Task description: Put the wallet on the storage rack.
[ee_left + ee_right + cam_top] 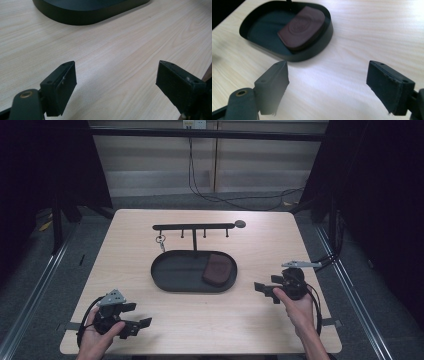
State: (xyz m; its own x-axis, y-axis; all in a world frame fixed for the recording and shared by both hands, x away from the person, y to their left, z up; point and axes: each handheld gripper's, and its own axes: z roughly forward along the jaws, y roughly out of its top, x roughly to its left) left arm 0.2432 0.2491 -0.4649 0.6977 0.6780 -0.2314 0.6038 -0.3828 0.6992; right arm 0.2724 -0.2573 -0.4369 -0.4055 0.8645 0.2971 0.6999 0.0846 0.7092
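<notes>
A black oval tray (162, 281) lies mid-table, with a brown leather pouch (218, 269) in its right half. From the tray rises a black hook rack (192, 226), and a key ring (161, 240) hangs from its leftmost hook. My left gripper (140, 315) rests near the front left edge, open and empty. In the left gripper view, that left gripper (116, 75) faces the tray wall (82, 15). My right gripper (261, 291) is right of the tray, open and empty. In the right gripper view, the right gripper (327, 72) points at the tray rim (312, 53) and the pouch (302, 25).
The light wooden table (260, 240) has bare surface all around the tray. Black cables (235, 199) run across the floor behind it. Dark curtains and metal frame rails flank both sides.
</notes>
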